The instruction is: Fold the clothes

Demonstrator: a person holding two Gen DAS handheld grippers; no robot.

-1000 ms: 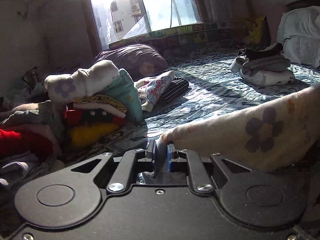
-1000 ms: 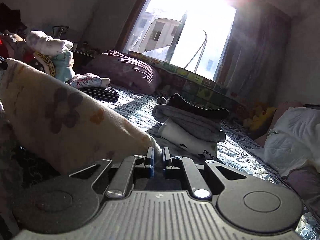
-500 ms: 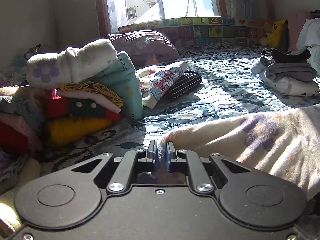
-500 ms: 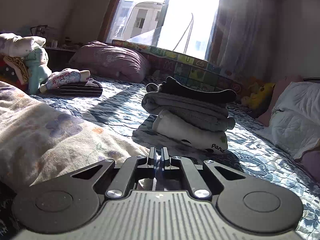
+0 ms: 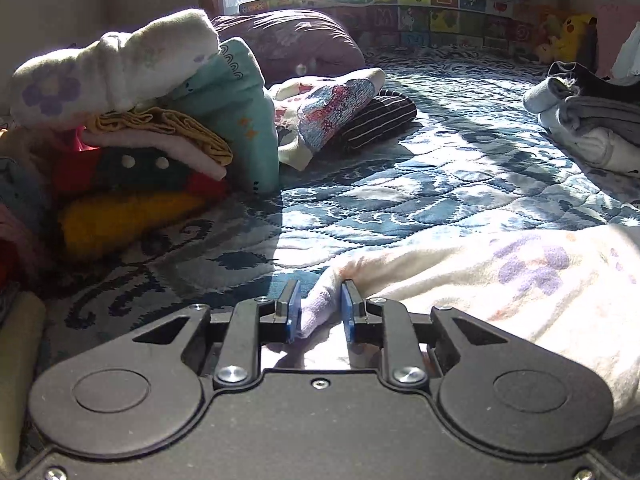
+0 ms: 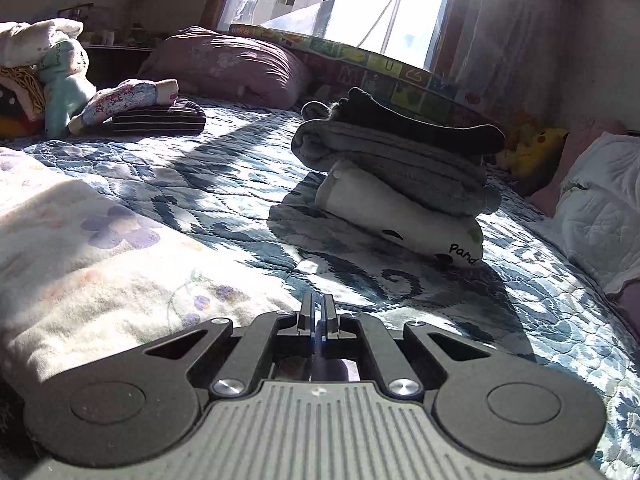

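A cream flowered garment (image 5: 520, 280) is laid on the quilted bed (image 5: 400, 184), nearest the cameras, and it serves as the landmark here. At its left corner, the left tongs (image 5: 320, 314) are seen partly parted, with a pale cuff of the garment lying between the blue pads (image 5: 294, 312); whether the cloth is gripped or loose cannot be told for sure. At its right edge, the right tongs (image 6: 318, 316) are drawn nearly together, and whether cloth is pinched between them cannot be told. The step in hand is judged to be the setting down of the garment flat for a fold. For the next move, a fresh hold on an edge or sleeve would be called for, so that it can be carried over the body of the garment. Beyond the garment to the right, a folded stack (image 6: 400, 176) is stood; beyond it to the left, an unsorted heap of clothes (image 5: 140, 128) is piled. Farthest off, a purple pillow (image 6: 228, 66) is propped below the window (image 6: 360, 4).
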